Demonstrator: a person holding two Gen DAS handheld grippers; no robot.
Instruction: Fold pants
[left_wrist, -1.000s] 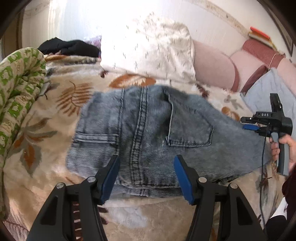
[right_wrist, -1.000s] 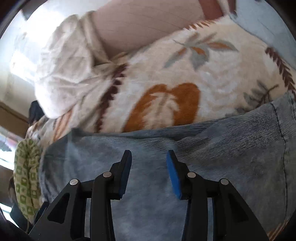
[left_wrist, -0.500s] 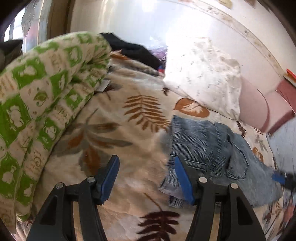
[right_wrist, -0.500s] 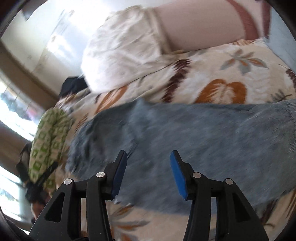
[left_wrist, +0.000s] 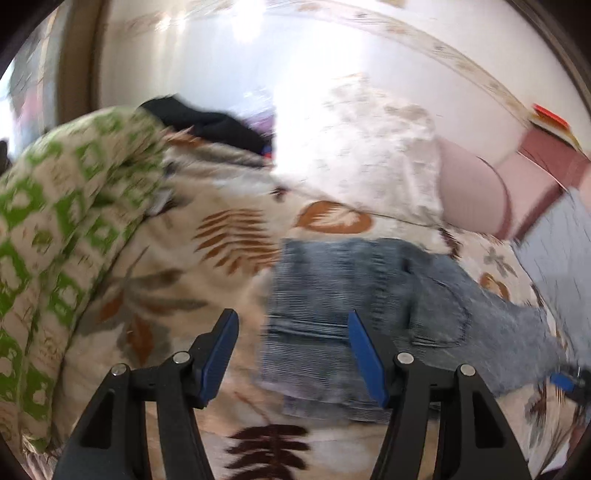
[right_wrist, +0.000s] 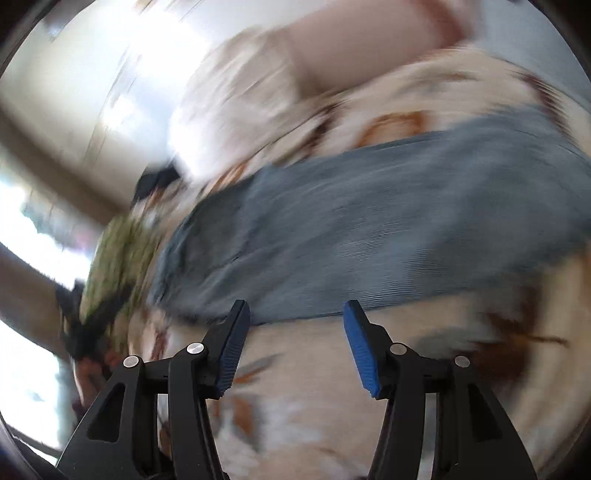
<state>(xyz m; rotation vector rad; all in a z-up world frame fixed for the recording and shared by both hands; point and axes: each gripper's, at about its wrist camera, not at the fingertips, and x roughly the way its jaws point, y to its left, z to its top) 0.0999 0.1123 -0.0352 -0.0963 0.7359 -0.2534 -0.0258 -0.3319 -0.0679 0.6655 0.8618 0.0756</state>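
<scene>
Faded blue jeans (left_wrist: 369, 288) lie flat on a leaf-patterned bedspread (left_wrist: 177, 280), back pocket up. My left gripper (left_wrist: 291, 317) hovers open over their left edge, with nothing between its blue pads. In the right wrist view, which is blurred, the jeans (right_wrist: 369, 240) stretch across the middle. My right gripper (right_wrist: 295, 306) hangs over the bedspread (right_wrist: 314, 387) just short of their near edge; its jaws are opening and hold nothing. The right gripper's blue tip (left_wrist: 569, 380) shows at the far right of the left wrist view. The left gripper (right_wrist: 81, 332) shows dark at the left of the right wrist view.
A bulky green-and-white quilt (left_wrist: 55, 240) rises at the left. A white pillow (left_wrist: 369, 147), a pink bolster (left_wrist: 472, 192) and a black garment (left_wrist: 207, 122) line the wall behind. A grey-blue cloth (left_wrist: 561, 251) lies at the right.
My right gripper has drawn back off the jeans to the bedspread in front of them, and its jaws have widened. My left gripper has shifted toward the jeans' left edge, still open.
</scene>
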